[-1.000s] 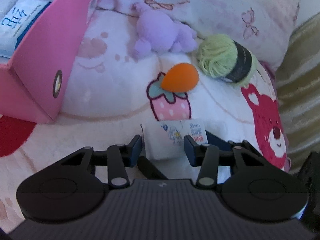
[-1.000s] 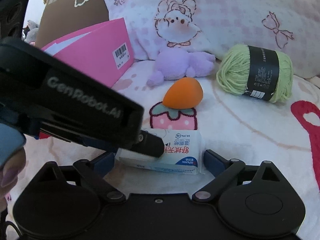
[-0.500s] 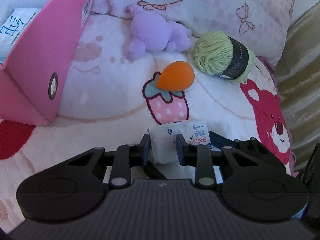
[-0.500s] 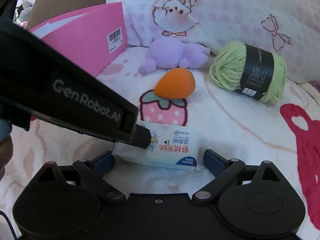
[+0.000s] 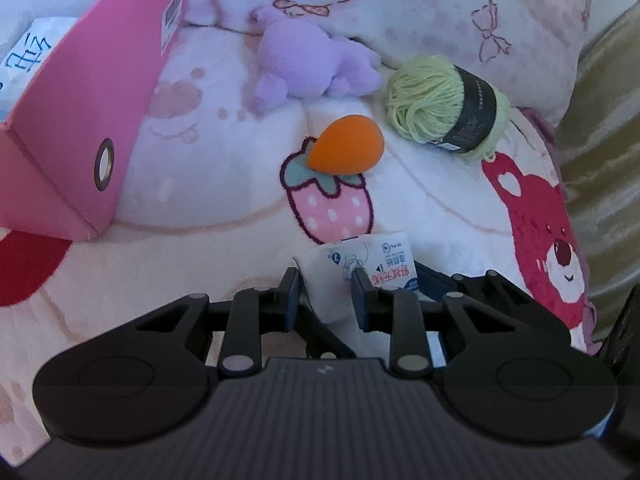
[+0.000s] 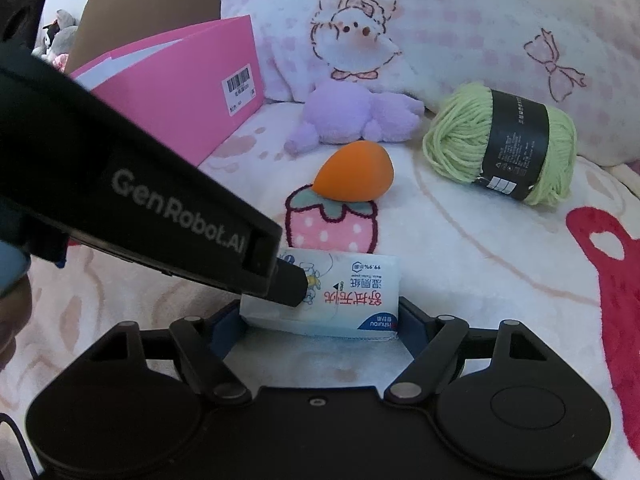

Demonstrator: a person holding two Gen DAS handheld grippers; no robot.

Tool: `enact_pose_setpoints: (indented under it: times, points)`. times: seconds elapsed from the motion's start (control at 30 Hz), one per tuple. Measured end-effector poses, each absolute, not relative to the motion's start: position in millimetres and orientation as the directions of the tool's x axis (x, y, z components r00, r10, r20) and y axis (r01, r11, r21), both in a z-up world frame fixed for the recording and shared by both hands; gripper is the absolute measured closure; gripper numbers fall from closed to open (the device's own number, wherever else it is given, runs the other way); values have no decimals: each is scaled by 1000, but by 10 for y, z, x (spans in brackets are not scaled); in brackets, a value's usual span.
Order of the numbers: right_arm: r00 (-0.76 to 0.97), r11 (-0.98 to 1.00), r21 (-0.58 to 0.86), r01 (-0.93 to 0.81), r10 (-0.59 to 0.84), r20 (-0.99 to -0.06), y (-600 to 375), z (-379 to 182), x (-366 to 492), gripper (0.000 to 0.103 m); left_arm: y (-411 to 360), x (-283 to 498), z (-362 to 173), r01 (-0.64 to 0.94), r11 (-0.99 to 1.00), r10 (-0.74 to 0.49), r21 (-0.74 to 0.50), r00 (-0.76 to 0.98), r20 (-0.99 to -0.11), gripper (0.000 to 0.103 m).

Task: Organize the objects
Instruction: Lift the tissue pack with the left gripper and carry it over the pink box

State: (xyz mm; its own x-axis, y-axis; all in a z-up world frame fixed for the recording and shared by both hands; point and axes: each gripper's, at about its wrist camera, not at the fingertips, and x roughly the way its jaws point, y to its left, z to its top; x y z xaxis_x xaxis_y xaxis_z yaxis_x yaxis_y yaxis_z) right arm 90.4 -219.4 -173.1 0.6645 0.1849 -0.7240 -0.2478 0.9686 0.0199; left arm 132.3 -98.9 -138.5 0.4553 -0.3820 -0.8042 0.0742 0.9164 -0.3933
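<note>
wipes pack (image 6: 352, 298) in hand, sorting barely begun.
my left claw (image 5: 325, 294) clamps it, right claw (image 6: 320, 322) closing around it; sponge (image 5: 346, 144), yarn (image 5: 444, 110), plush (image 5: 308, 64) wait on bed.

Left tongs (image 5: 325, 294) clamped, right tongs (image 6: 320, 320) closing.

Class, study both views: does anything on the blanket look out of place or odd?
The wet-wipe pack is pinched at one end by the left hand-held gripper while the right hand-held gripper closes around it lengthwise: two grippers on one pack.
</note>
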Motion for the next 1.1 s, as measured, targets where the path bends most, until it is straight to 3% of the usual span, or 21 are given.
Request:
enact_pose_setpoints:
  times: [0.63, 0.73, 1.1]
  points:
    - [562, 927, 232, -295, 365, -742, -2244, -1542, 821, 15, -725, 1069, -1164, 94, 911, -401, -402, 435, -806, 77]
    - [544, 922, 263, -284, 381, -748, -2257, -1526, 752, 8, -682, 1050, -1145, 95, 901, -422, -424, 420, -803, 77]
    - [540, 917, 317, -243, 399, -741, -2255, -1481, 694, 7, -570, 965, -1085, 90, 874, -472, -477, 387, -792, 77]
